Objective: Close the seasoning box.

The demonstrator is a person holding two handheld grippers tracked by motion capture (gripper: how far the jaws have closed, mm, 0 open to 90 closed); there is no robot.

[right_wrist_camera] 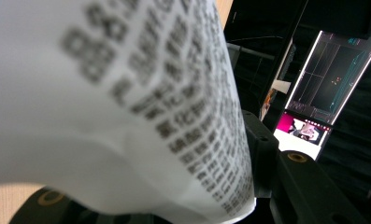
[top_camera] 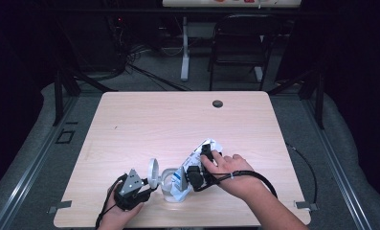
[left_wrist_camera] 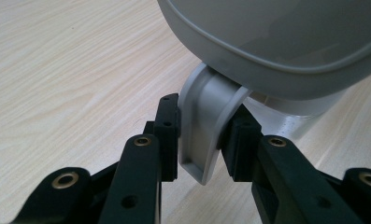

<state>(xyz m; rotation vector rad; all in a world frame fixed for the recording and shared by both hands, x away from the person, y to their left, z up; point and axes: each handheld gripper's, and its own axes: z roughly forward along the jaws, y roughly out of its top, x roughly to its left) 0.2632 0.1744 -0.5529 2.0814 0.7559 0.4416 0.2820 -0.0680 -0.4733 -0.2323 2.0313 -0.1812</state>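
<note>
A: Start at the fingers. What has the left gripper [left_wrist_camera: 199, 140] got?

B: Its 2 jaws are clamped on the grey hinge tab [left_wrist_camera: 206, 126] of a lidded container [top_camera: 168, 188] — the pads press it from both sides. The round lid [top_camera: 152, 173] stands open at 12 o'clock from the gripper; the rest of the container is cut off in the left gripper view.

A: And the right gripper [top_camera: 197, 170]?

B: It grasps a white printed bag [top_camera: 192, 167], tilted, its lower end at the container's mouth. In the right gripper view the bag [right_wrist_camera: 127, 102] hides 1 jaw almost wholly, and the print is too blurred to read.

A: Count?

B: 1 container, 1 bag, 2 grippers, all near the table's [top_camera: 178, 120] 6 o'clock edge. 1 dark round hole [top_camera: 217, 103] sits toward 12.
</note>
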